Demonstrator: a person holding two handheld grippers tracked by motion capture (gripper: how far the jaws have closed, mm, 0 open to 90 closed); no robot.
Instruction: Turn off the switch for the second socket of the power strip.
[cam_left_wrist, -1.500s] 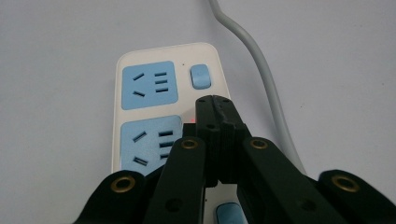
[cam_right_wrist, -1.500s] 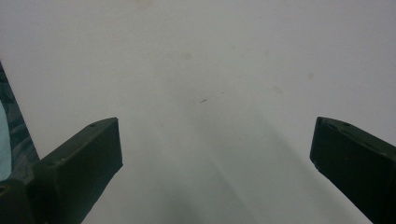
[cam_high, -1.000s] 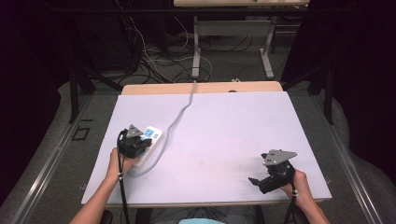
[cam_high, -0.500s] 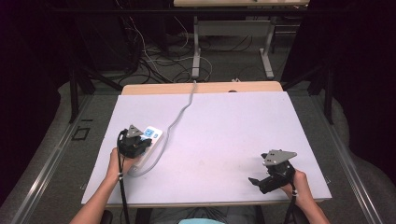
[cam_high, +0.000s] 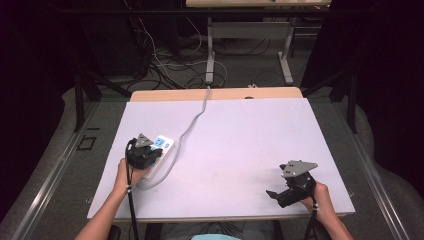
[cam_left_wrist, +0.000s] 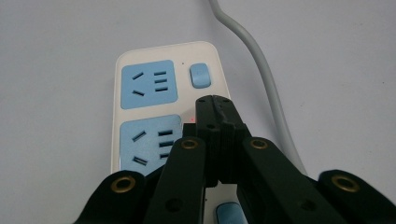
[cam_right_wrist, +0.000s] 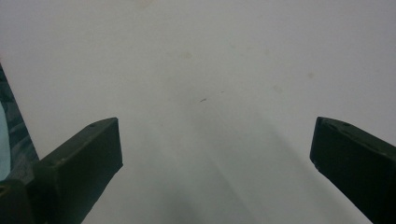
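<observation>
A white power strip (cam_high: 164, 146) with blue sockets lies at the table's left, and its grey cable (cam_high: 192, 123) runs off the far edge. My left gripper (cam_high: 151, 153) hovers over the strip. In the left gripper view my left gripper (cam_left_wrist: 213, 100) has its jaws shut with nothing between them. The tips sit just below a blue switch (cam_left_wrist: 201, 75), beside a blue socket (cam_left_wrist: 148, 84) and a small red light (cam_left_wrist: 193, 121). Whether they touch the strip I cannot tell. My right gripper (cam_high: 274, 194) rests at the front right, and in its own view my right gripper (cam_right_wrist: 215, 128) is open over bare table.
The white table top (cam_high: 250, 135) has a wooden strip along its far edge (cam_high: 215, 94). Behind it on the floor are desk legs (cam_high: 210, 50) and loose cables (cam_high: 160, 65). The strip's cable (cam_left_wrist: 264, 74) curves past the right of my left gripper.
</observation>
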